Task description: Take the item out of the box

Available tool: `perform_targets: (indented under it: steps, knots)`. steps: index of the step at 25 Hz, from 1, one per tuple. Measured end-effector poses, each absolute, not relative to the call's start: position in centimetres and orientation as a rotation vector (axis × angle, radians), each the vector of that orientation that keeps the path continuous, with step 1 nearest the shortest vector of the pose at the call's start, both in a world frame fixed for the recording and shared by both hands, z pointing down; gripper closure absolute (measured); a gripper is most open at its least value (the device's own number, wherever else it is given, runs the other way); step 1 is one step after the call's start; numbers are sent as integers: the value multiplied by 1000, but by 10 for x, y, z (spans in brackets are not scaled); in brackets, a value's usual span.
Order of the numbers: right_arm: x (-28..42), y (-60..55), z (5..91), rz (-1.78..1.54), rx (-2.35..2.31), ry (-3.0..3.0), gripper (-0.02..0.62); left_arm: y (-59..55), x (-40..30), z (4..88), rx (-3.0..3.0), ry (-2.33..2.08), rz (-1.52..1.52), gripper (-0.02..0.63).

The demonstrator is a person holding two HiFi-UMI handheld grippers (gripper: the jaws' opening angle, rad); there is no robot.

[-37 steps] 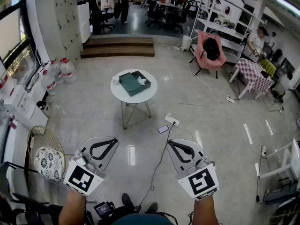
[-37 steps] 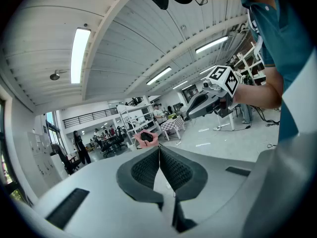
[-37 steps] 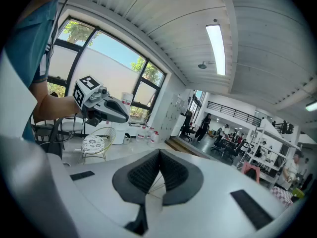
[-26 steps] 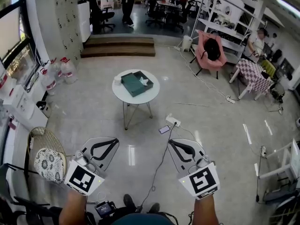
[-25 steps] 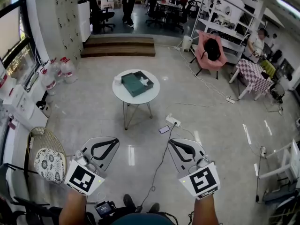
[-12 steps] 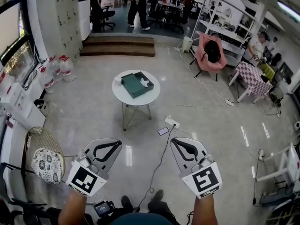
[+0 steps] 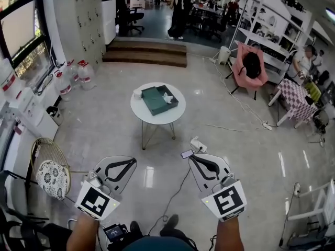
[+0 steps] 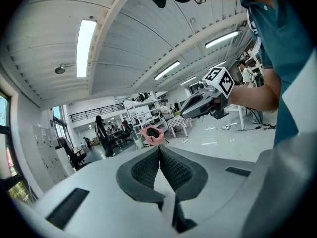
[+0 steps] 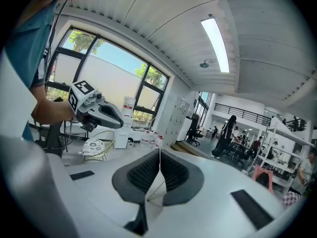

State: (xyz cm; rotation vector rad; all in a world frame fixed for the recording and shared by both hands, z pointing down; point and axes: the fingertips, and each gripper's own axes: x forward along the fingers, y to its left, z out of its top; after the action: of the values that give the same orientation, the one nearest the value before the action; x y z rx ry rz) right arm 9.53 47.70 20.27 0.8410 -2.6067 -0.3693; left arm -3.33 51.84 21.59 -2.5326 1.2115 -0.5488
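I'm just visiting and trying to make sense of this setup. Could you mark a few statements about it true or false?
1. The green box sits on the round white table. True.
2. The left gripper is holding the box. False: its jaws are together with nothing between them.
3. The right gripper is shut and empty. True.
4. Both grippers are touching the table. False: it stands well ahead of them, across the floor.
5. A white tissue pokes out of the box's top. True.
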Motion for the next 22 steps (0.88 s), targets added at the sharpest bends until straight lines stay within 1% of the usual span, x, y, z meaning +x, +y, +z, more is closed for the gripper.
perform_targets:
  steps: [9,22]
  knots:
    - [144,423,212,-376,753,-2643,556,473,22,228,-2515,1288,-578,586]
    - [206,389,215,-375,695,-2696,556,441,90,227,-2472,1335,-639,586]
